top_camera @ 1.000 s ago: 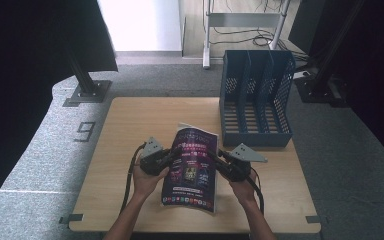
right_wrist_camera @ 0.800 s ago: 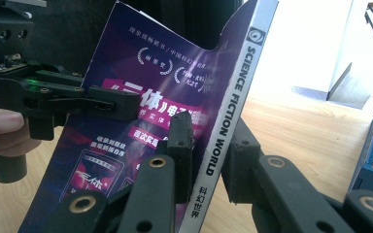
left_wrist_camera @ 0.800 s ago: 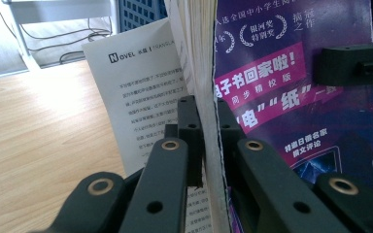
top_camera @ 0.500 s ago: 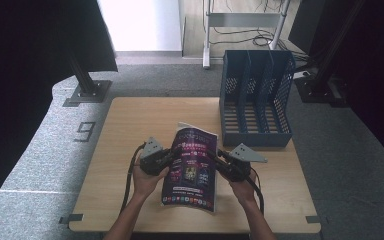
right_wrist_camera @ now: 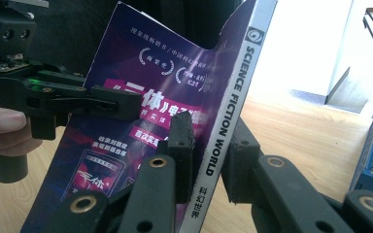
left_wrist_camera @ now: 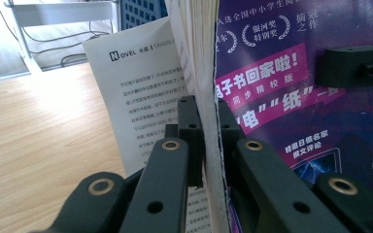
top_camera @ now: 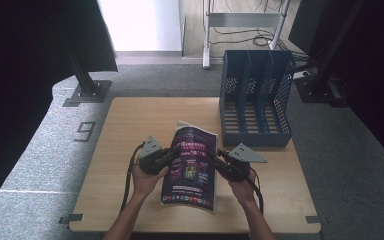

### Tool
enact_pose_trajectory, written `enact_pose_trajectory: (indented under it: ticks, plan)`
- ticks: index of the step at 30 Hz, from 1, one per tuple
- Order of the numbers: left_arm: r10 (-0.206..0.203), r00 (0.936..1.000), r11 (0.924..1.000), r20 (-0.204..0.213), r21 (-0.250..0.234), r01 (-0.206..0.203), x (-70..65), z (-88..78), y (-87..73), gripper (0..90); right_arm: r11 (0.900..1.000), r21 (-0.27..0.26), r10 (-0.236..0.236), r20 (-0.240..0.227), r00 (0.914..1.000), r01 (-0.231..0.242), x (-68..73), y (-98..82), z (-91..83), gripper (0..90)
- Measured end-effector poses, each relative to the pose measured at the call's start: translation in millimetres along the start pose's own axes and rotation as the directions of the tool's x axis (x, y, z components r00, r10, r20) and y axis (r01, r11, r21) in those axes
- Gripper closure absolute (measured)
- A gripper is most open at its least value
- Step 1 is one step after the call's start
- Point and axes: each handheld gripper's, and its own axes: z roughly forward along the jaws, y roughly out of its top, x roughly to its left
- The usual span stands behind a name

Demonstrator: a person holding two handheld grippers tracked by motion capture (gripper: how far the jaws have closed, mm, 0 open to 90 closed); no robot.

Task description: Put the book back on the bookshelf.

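so the person at the light wooden table has a thin purple-covered magazine with pink chinese lettering pinched between both tools, roughly in the middle of the tabletop on the near side. it's propped up off the wood at a tilt, cover facing up toward the high camera, bottom edge down near the table's front

the left gripper is clamped right down on the page edge of the magazine, black jaws squeezed tight on either side of the stack of pages, basically no gap except the paper itself. one loose white inner page with printed text fans out to the side of the jaws there. in the high view that gripper sits at the magazine's left edge with the hand under it

the right gripper is closed on the spine side, one jaw on the cover face and the other behind, with the white spine strip reading "science fiction world" running up between them. from above it bites the right edge, hand behind it. the other gripper's jaw shows across the cover in that right gripper view too

off to the far right of the table stands a blue plastic perforated file rack with three slots, well apart from the magazine, sitting at the table's back corner
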Motion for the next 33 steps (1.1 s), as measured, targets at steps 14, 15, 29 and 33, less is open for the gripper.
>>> enact_pose_trajectory:
  ticks: [14, 15, 29, 33]
  plan:
    - [0.009, 0.9999, 0.9999, -0.012, -0.007, -0.009, 3.0, -0.4, 5.3, 86.4, 1.0, -0.004, -0.012, 0.004, 0.9999, 0.012, 1.2, 2.6, 2.0, 75.8]
    - [0.008, 0.9999, 0.9999, -0.014, -0.008, -0.008, 3.3, -0.2, 5.5, 86.4, 1.0, -0.003, -0.013, 0.004, 0.9999, 0.013, 1.1, 2.7, 2.5, 75.8]
    - [0.013, 0.9992, 0.9996, -0.039, -0.024, -0.014, 11.2, -3.0, 18.1, 86.6, 0.999, -0.021, -0.049, 0.005, 0.9988, 0.05, 3.3, 13.9, 11.7, 76.1]
    - [0.017, 0.999, 0.9996, -0.042, -0.024, -0.018, 11.2, -3.5, 18.1, 86.6, 0.998, -0.026, -0.052, 0.006, 0.9986, 0.052, 3.8, 13.6, 12.3, 76.3]
